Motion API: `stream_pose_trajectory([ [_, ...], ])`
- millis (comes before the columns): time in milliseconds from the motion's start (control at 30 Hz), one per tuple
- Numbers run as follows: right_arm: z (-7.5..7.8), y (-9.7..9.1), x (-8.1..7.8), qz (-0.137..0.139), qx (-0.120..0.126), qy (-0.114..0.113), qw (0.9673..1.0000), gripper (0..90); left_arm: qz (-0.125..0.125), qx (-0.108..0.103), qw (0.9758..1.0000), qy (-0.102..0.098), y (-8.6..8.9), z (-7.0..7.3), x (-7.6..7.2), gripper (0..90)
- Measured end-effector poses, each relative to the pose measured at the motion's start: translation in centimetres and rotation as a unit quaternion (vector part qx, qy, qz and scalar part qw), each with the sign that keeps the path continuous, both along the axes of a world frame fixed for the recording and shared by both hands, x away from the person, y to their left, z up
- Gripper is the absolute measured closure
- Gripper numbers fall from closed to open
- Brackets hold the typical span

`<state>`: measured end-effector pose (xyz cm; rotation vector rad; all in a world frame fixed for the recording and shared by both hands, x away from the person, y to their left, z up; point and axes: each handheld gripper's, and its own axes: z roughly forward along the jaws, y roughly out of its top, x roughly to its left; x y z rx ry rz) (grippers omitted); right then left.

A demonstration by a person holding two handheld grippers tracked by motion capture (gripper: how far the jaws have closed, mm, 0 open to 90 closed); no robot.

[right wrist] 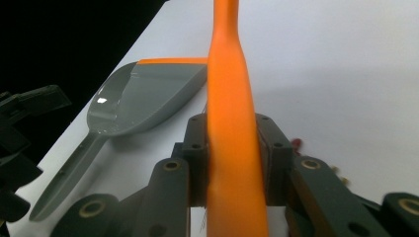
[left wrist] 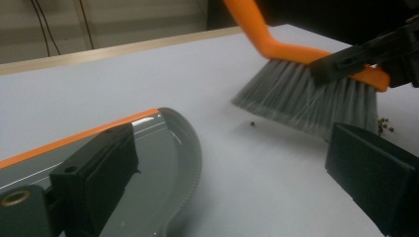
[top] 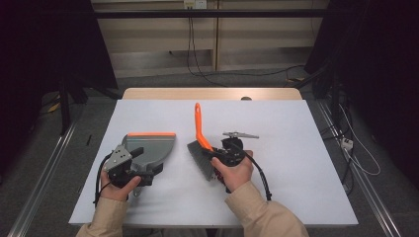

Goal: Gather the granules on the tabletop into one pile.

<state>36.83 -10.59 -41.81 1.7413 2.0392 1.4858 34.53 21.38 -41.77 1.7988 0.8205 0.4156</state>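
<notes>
The right gripper [top: 217, 154] is clamped on the orange handle of the brush [top: 198, 129], whose grey bristles rest on the white table [top: 296, 148] near its middle, just right of the dustpan [top: 150, 145]. The left gripper [top: 141, 158] sits at the dustpan's handle, and in its own view its jaws stand wide apart with nothing pressed between them. A few small crumbs [left wrist: 384, 125] lie by the bristles.

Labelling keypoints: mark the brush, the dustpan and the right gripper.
brush [top: 198, 123], high view, on its orange handle
dustpan [right wrist: 143, 94], right gripper view, on its grey scoop
right gripper [right wrist: 232, 163], right gripper view, between its fingers
</notes>
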Motion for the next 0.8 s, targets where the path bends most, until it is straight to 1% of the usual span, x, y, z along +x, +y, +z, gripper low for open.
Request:
stream_pose_trajectory([
  [133,-0.9,2.0,1.1,0.002,0.000,0.011,0.9999,71.2,0.002,-0.002,1.0000,0.003,0.2,-0.1,0.1,5.6],
  [167,-1.2,2.4,1.3,0.000,-0.001,0.017,0.9998,71.2,0.002,-0.001,1.0000,0.003,0.3,-0.1,0.1,5.6],
  [200,-1.6,2.7,1.5,-0.001,-0.007,0.022,0.9997,71.3,0.002,-0.002,1.0000,0.003,0.3,-0.1,0.1,5.6],
  [233,-1.9,2.9,1.6,-0.005,-0.016,0.019,0.9997,71.2,0.003,-0.004,1.0000,0.003,0.4,-0.1,0.1,5.7],
  [267,-1.9,2.8,1.7,-0.009,-0.018,0.020,0.9996,71.1,0.003,-0.004,1.0000,0.003,0.4,-0.1,0.1,5.6],
  [333,-2.1,2.3,1.9,-0.014,-0.014,0.036,0.9992,71.0,0.004,-0.003,1.0000,0.003,0.5,-0.1,0.1,5.6],
  [467,-2.2,1.2,1.5,-0.024,-0.020,0.040,0.9987,70.9,0.005,-0.005,1.0000,0.003,0.5,-0.1,0.1,5.6],
  [633,-2.4,-0.7,0.7,-0.044,-0.005,0.051,0.9977,70.9,0.003,-0.004,1.0000,0.002,0.3,-0.1,0.0,5.6],
  [800,-2.3,-2.3,-0.3,-0.053,-0.009,0.050,0.9973,70.9,0.001,-0.001,1.0000,0.002,0.2,-0.1,0.0,5.6],
])
